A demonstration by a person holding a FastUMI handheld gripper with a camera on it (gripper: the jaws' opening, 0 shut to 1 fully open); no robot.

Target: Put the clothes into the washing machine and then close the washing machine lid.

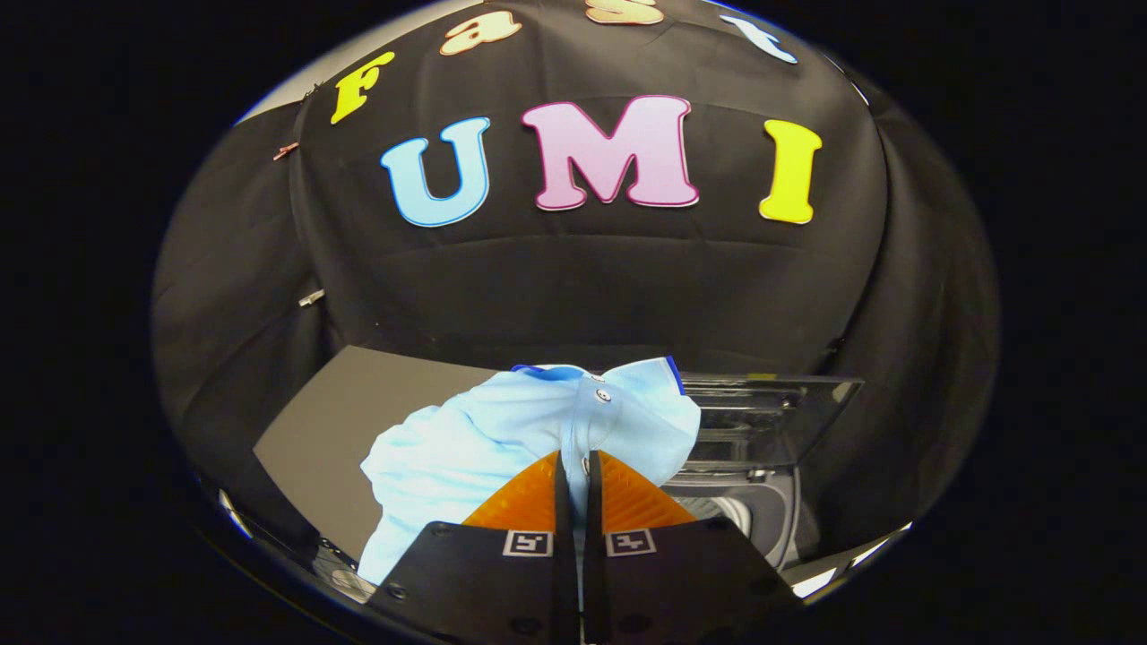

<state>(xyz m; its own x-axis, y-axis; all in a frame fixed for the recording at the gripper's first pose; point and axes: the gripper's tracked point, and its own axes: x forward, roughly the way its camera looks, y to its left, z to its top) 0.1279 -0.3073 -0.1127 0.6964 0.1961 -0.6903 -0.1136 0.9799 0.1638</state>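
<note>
The gripper (573, 470) is pinching a light blue cotton garment (502, 439) between its two fingers, which are standing almost together with only a thin fold of the fabric showing in the slit between them, so both are pressing on the cloth. The garment is bunching up just ahead of the fingers and hanging down on their left side; a darker blue trim is running along its upper edge, and a small round snap button (602, 395) is sitting on a strip of fabric straight above the fingertips. Behind the garment, to the right, a grey top-loading washing machine (762, 511) is standing with its transparent glossy lid (771, 408) raised, and the rim of its opening is showing just beyond the right finger. The cloth is being held in the air beside that opening, not inside it. A flat dark grey counter (340, 412) is lying to the left, beyond the garment. Each finger base is carrying a small square black-and-white marker; no readable brand or label is visible on the machine or the garment.
</note>
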